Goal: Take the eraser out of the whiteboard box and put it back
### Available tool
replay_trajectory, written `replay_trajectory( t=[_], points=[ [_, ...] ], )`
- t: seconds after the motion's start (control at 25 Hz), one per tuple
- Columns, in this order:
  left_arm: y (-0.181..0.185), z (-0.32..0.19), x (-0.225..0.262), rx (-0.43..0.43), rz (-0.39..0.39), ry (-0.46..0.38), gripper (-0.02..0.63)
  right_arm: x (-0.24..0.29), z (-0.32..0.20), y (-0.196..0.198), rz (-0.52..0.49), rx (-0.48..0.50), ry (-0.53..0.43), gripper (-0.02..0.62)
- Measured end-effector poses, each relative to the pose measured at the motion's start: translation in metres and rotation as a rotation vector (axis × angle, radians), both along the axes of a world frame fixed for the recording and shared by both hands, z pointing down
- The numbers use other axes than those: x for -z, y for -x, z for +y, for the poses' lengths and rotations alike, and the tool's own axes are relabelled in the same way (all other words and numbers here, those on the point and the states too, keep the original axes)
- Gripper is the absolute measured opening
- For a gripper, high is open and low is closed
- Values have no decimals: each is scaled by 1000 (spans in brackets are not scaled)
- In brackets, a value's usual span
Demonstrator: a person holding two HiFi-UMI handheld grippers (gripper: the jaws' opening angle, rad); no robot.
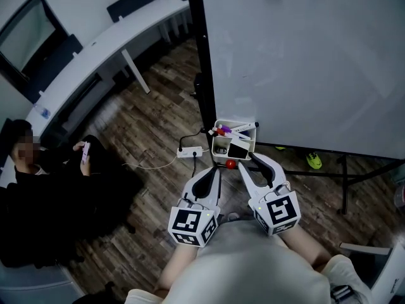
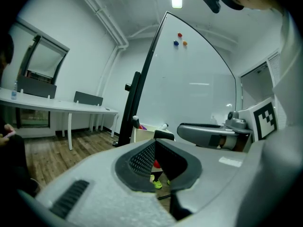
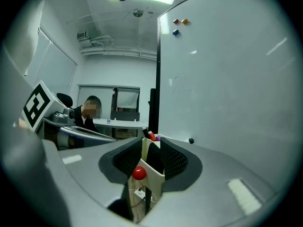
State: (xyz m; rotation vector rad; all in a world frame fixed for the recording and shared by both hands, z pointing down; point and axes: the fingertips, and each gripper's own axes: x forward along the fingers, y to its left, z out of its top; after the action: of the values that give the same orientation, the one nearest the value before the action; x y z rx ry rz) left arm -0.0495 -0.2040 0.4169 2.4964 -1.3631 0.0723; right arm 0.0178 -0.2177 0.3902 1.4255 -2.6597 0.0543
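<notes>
The whiteboard box (image 1: 214, 143) hangs at the lower left corner of the whiteboard (image 1: 304, 56), just above the middle of the head view. The eraser (image 1: 239, 149) lies inside it as a dark block in the right part, below a few markers (image 1: 223, 130) that lie across the box's upper end. A small red ball (image 1: 231, 164) sits at the box's lower edge. The right gripper (image 1: 250, 161) reaches up from the bottom of the frame to the box's lower right corner. In the right gripper view its jaws stand partly apart, with the box's cream wall between the two pads and the red ball (image 3: 138, 173) low in the gap. The pads do not clamp on anything, so this gripper holds nothing. The left gripper (image 1: 216, 170) lies just left of it and points at the box's lower left corner. In the left gripper view its jaw tips meet with nothing between them, and the box shows just beyond them. On the wooden floor (image 1: 158, 100) left of the box lies a white power strip (image 1: 190, 151). At the left edge of the head view a person in dark clothes (image 1: 38, 189) sits holding a phone (image 1: 85, 152).
</notes>
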Motion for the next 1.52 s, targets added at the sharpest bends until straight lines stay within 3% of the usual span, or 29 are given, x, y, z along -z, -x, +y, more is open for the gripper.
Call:
replay_trajectory(
  t=[0.28,0.52,0.92,1.52],
  points=[
    [-1,-18,-3,15,1,2,0,-11,-21,-3,24,2,26,226],
    [1,-30,-3,38,2,4,0,-15,-36,2,37,29,39,263],
    [0,-40,-5,61,6,8,0,-24,-46,5,52,55,53,262],
    [-2,-43,-11,72,5,23,0,-26,-47,4,60,61,33,188]
  ],
)
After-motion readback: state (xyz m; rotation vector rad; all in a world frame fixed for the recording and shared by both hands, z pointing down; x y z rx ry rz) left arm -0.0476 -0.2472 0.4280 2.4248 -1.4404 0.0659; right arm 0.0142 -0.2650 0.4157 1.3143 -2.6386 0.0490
